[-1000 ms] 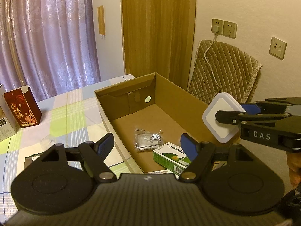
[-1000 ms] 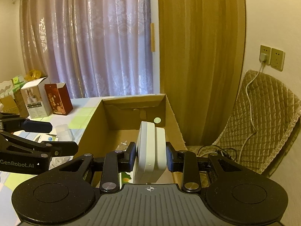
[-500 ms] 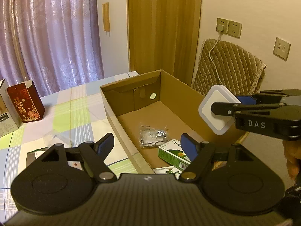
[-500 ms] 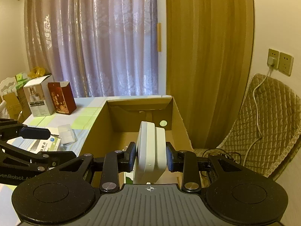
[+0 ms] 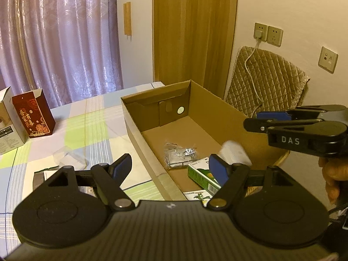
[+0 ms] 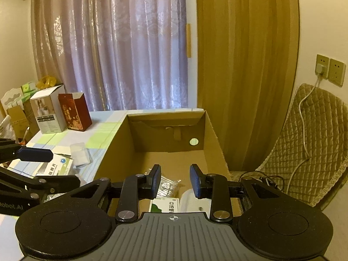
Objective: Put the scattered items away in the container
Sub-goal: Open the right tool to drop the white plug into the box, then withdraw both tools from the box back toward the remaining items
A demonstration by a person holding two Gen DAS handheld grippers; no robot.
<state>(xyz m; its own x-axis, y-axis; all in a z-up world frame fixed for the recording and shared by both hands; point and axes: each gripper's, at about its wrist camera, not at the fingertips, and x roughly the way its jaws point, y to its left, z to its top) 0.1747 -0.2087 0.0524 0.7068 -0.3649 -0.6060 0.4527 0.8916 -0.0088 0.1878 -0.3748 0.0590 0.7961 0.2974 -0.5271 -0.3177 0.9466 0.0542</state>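
The open cardboard box (image 5: 217, 113) (image 6: 165, 134) stands at the right end of the table. A white square case (image 5: 235, 154) (image 6: 189, 202) appears blurred, low inside the box, free of any fingers. Beside it lie a green-and-white carton (image 5: 200, 174) (image 6: 166, 204) and a clear bag of metal parts (image 5: 180, 155). My right gripper (image 6: 175, 176) (image 5: 261, 119) hangs open and empty above the box's near right side. My left gripper (image 5: 170, 165) is open and empty over the box's left wall.
On the checked tablecloth lie a clear plastic case (image 6: 79, 153) (image 5: 69, 158) and a medicine carton (image 6: 58, 167). A red box (image 5: 33, 117) and a white box (image 6: 47, 113) stand at the far left. A quilted chair (image 5: 265, 82) sits right of the box.
My right gripper has opened and let go of the white case, which has dropped into the box. The left gripper has stayed open with its view shifting slightly.
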